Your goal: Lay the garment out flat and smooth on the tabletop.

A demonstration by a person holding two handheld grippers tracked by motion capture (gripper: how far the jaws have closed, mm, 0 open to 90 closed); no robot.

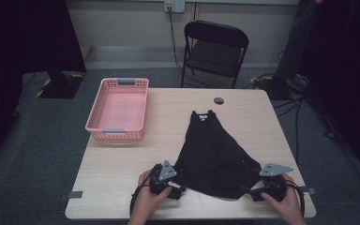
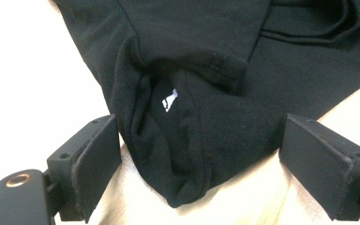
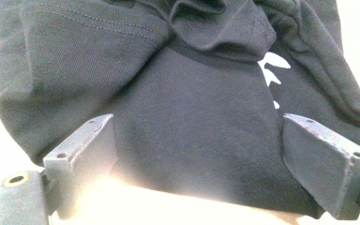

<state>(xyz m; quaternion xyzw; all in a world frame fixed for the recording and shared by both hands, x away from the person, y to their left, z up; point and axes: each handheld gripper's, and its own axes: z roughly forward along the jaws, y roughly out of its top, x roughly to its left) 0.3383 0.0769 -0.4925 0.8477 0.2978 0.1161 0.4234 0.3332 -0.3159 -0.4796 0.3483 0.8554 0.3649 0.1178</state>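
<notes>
At near table edge: left gripper and right gripper, one in each hand, both at the near hem of a black garment.

Left gripper view: jaws spread wide, nothing clamped. Pointed fold of the garment lying on the table between the two jaws, apparently touching neither pad. Small white mark visible inside the fold.

Right gripper view: jaws likewise wide apart, gripping nothing. Hem of the garment spanning the gap between them, bunched cloth and white print farther up.

Garment position: flat on the wooden table, centre-right. Narrow neck end pointing away from the person, wide hem end nearest the person. Long axis running near-to-far, roughly straight ahead of both grippers.

Relation governing next move: near-left corner directly ahead of left gripper, near-right corner directly ahead of right gripper. Neither hand clearly nearer; each within reach of its own corner. Judged step: closing on both hem corners, probably for a fold away toward the neck. Needs a short push forward, then closing.

Farther out: pink basket on far-left of table, well apart from garment. Folding chair beyond far edge.
</notes>
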